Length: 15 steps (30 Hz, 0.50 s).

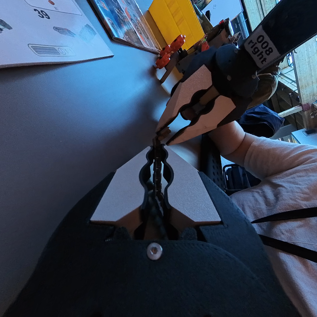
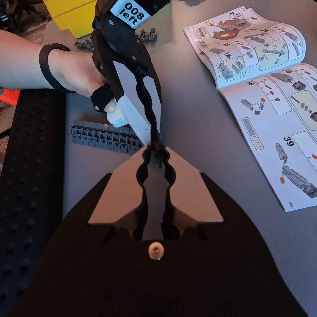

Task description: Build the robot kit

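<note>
Roughly, left to right:
perforated panel [image 2: 25, 154]: black, dimpled with rows of holes, at the table's left edge in the right wrist view.
wrist [image 2: 34, 68]: a person's, bare, black band round it; hand wraps the left hand-held gripper's handle, a thumb under a black fabric strap.
track strip [image 2: 103, 139]: grey plastic, linked ribbed segments, lying flat on the table, just beside the left hand-held gripper's white finger.
yellow box [image 2: 73, 15]: smooth plastic, stepped sides, far end of the table; small grey parts [image 2: 145, 35] loose near it.
left hand-held gripper [image 1: 157, 147]: black printed body, pale flat wedge fingers with wavy black inner edges; narrow, clamped on a dark link chain [image 1: 157, 171] that runs down between the fingers, tip poking out.
right hand-held gripper [image 2: 155, 147]: same build; narrow at the tips, pinching a small dark piece [image 2: 157, 154], kind unclear, tip to tip with the left one, above the table.
table [image 2: 197, 120]: grey, matte, smooth.
instruction booklet [image 2: 265, 111]: open, glossy white pages with diagrams, curled spine, right side of the table.
orange pieces [image 1: 169, 51]: knobbly plastic, clustered on a model at the far table edge in the left wrist view.
sleeve [image 1: 274, 188]: pale, wrinkled fabric, arm bent toward the right hand-held gripper.
</note>
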{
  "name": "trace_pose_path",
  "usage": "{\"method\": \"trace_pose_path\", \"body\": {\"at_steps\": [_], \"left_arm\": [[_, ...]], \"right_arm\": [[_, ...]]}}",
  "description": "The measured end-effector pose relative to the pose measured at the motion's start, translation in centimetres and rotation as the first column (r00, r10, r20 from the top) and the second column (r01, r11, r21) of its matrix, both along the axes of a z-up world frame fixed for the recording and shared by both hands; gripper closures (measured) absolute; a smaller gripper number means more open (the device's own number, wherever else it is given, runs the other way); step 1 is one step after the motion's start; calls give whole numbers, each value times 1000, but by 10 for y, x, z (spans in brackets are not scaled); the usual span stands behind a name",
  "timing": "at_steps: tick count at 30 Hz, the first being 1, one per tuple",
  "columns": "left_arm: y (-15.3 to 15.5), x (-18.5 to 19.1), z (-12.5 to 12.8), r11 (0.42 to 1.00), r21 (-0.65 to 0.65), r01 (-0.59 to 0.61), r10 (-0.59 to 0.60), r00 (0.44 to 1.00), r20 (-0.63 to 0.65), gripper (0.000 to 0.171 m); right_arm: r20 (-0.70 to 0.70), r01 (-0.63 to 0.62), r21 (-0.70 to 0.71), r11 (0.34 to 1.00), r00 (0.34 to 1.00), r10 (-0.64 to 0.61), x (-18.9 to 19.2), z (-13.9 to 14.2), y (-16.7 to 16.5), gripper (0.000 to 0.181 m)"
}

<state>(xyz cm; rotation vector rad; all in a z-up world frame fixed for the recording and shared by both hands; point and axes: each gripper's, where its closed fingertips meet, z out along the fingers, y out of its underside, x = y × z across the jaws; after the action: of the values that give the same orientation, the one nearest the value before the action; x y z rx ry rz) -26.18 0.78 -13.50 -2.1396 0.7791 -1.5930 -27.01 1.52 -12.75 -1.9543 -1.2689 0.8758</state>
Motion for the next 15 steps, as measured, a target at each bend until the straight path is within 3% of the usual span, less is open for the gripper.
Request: {"method": "trace_pose_path", "body": {"at_steps": [15], "left_arm": [[-2, -2, -5, 999, -38, 13, -13, 1000, -19, 166]], "right_arm": [[-5, 5, 1, 1000, 1000, -5, 2, 0, 1, 176]]}}
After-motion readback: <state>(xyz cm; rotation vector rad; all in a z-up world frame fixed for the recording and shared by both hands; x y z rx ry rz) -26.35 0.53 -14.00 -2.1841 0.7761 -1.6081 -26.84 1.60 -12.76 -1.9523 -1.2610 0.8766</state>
